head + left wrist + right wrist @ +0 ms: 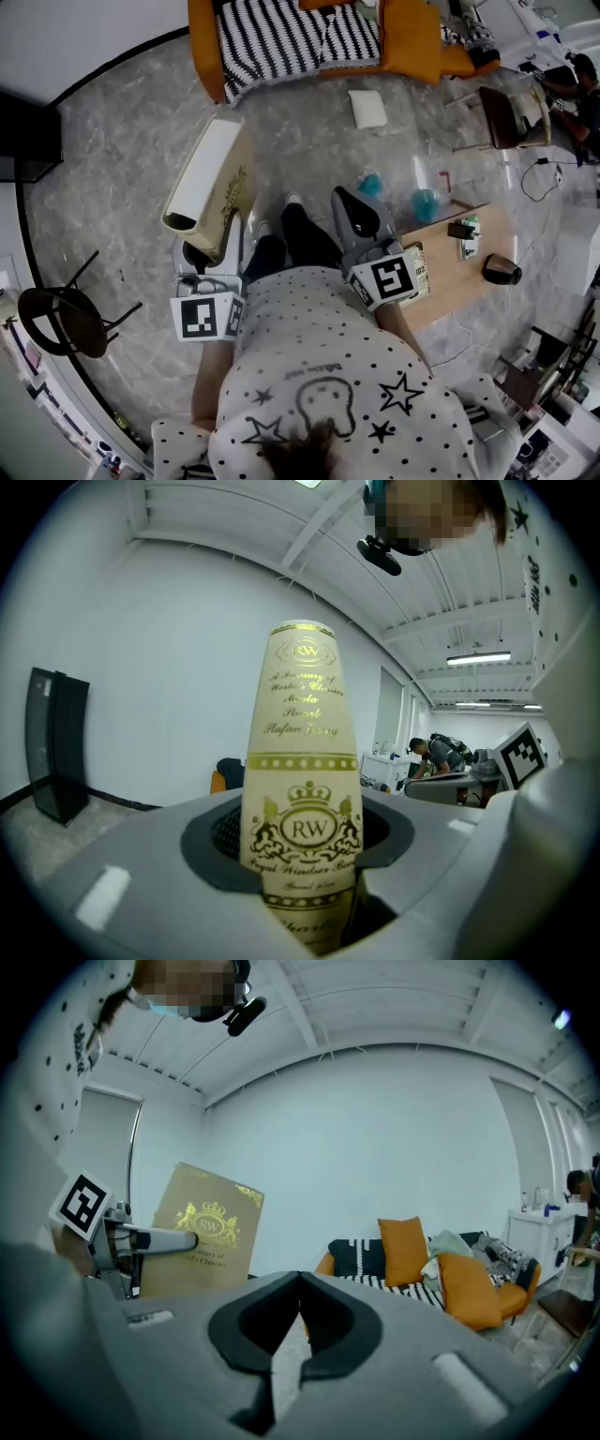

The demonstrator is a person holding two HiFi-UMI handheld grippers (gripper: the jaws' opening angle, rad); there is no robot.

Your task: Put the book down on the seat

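Book (208, 178) sits centre-left in the head view, cream cover with gold print, standing on end and tilted toward the upper right. Its bottom end is buried in the left gripper (208, 251), so the lower edge can't be seen. In the left gripper view the spine fills the middle of the frame and the last lines of print are cut off behind the jaws. The jaws are clamped on the spine, one on each side, part-way apart. The book hangs over grey floor, well apart from the orange sofa (412, 37), which is cropped by the top edge of the frame. Right gripper (354, 214) is at centre frame, just right of the book and not touching it. Its jaws are closed tip to tip with nothing between them. Wooden table (459, 277) is at lower right, partly hidden behind the right gripper's marker cube.
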